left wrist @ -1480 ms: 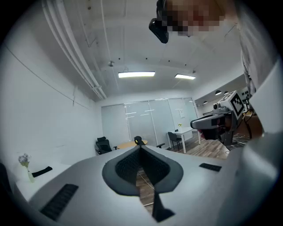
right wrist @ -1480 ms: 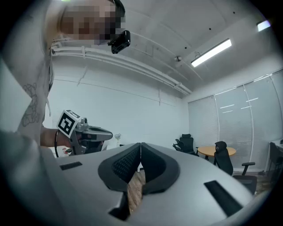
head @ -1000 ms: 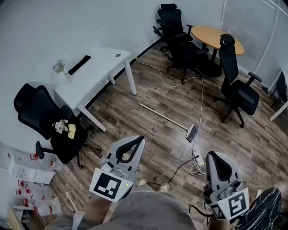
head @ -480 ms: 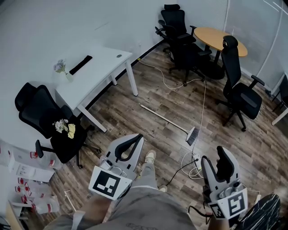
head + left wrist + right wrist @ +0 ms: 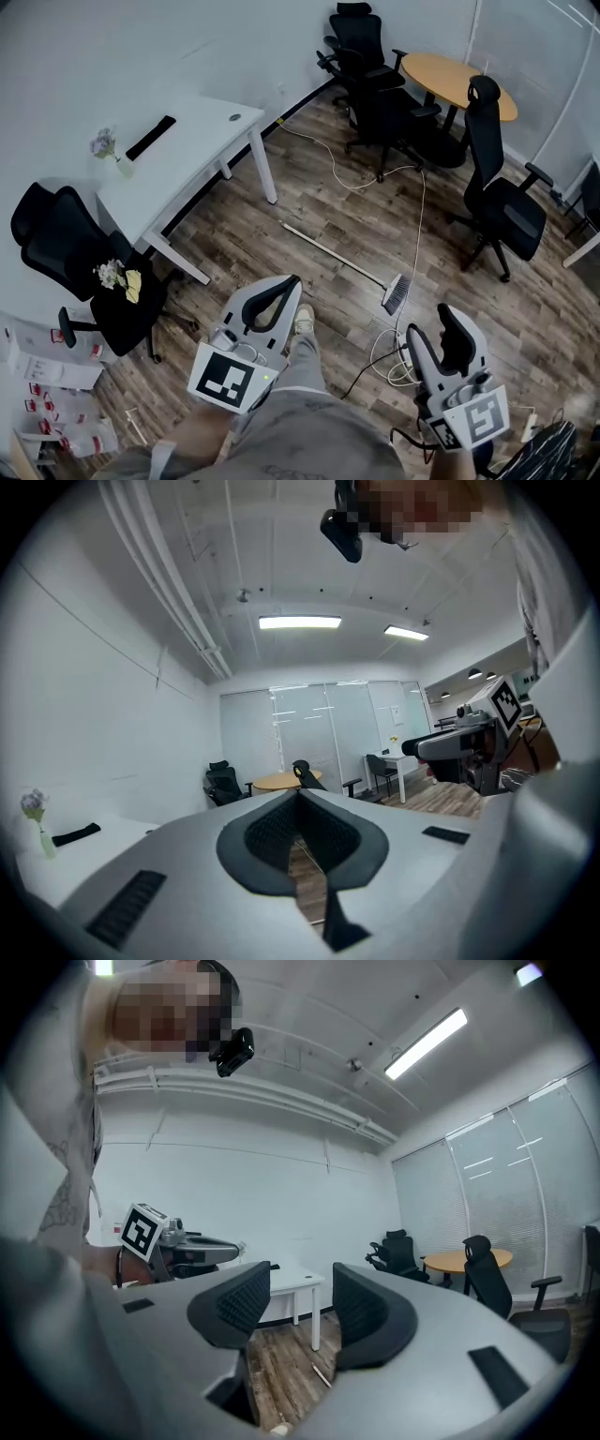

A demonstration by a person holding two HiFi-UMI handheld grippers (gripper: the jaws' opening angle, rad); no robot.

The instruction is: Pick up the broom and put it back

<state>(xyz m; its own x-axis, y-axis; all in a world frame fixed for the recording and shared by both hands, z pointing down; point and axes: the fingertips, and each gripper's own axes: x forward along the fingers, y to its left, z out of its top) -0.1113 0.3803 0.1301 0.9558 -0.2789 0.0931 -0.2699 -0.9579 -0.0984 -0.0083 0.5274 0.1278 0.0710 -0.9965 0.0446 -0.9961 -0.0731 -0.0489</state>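
Wood-plank floor [image 5: 309, 202] runs ahead. The left gripper [image 5: 289, 281], jaws together and empty, is well short of the broom [image 5: 337, 255], which lies flat beyond and between both sets of fingertips. The right gripper [image 5: 429, 322], jaws just opened with nothing between them, is nearer the brush head. White cables [image 5: 380, 352] coiled beside the brush head could snag it during the lift.

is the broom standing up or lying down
Lying down. In the head view the broom stretches flat along the wood floor, handle and bristle head both on the planks, propped against nothing.
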